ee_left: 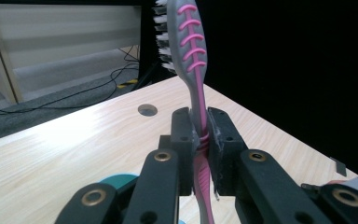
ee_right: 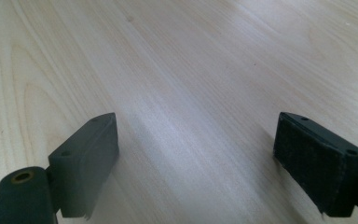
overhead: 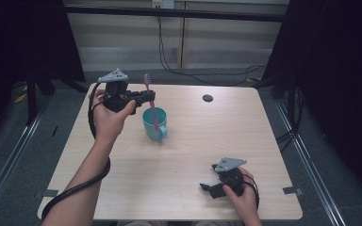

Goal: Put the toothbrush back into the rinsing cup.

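A pink and grey toothbrush (overhead: 151,101) stands nearly upright, bristle head up, its lower end inside a teal mug (overhead: 154,124) on the table. My left gripper (overhead: 150,97) is shut on the handle just above the mug. In the left gripper view the two pads press the toothbrush (ee_left: 196,84) from both sides, and the mug's rim (ee_left: 116,179) shows below. My right gripper (overhead: 208,181) rests low at the table's near right, held by a hand, its jaws wide apart. The right gripper view has bare wood between the pads of my right gripper (ee_right: 209,163).
The light wooden table (overhead: 193,141) has a round dark grommet (overhead: 208,98) near its far edge. Black cables trail from each gripper; the left one loops past the near left table edge. Dark curtains flank both sides, and cables lie on the floor beyond.
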Demonstrator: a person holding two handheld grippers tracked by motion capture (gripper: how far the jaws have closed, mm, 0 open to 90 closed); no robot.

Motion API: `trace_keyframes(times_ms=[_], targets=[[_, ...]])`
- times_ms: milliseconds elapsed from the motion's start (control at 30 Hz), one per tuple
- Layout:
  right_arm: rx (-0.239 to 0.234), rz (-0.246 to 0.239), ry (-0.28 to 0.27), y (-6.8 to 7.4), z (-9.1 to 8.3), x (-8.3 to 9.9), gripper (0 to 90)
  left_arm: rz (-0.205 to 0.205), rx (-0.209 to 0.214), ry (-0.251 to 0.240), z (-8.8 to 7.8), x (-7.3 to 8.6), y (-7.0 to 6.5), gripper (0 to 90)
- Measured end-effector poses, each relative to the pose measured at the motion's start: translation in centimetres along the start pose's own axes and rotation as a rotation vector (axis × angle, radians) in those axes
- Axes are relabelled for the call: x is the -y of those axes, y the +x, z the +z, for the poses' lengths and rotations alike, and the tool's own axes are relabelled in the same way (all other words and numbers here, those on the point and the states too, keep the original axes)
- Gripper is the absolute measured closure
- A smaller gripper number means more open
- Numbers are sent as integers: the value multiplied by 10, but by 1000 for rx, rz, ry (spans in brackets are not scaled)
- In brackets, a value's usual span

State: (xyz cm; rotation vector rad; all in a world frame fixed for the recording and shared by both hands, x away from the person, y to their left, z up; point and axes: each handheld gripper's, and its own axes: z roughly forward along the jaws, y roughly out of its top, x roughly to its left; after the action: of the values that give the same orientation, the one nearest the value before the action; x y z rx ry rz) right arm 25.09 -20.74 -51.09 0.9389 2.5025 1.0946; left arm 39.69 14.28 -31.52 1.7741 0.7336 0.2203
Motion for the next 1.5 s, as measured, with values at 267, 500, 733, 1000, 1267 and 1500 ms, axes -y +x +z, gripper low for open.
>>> trace_keyframes(times_ms=[267, 500, 733, 1000, 1267, 1500], targets=[[0, 0, 0, 0, 0, 0, 135, 1, -17, -1, 4, -3, 4, 822], [2, 0, -1, 0, 0, 0, 135, 7, -25, 0, 8, -5, 6, 822], [2, -1, -1, 0, 0, 0, 135, 23, -36, -1, 11, -10, 6, 822], [2, -1, -1, 0, 0, 0, 135, 22, -43, 6, 16, -13, 9, 822], [3, -2, -1, 0, 0, 0, 135, 22, -49, 8, 20, -14, 14, 822], [3, -2, -2, 0, 0, 0, 135, 28, -60, 12, 23, -16, 17, 822]])
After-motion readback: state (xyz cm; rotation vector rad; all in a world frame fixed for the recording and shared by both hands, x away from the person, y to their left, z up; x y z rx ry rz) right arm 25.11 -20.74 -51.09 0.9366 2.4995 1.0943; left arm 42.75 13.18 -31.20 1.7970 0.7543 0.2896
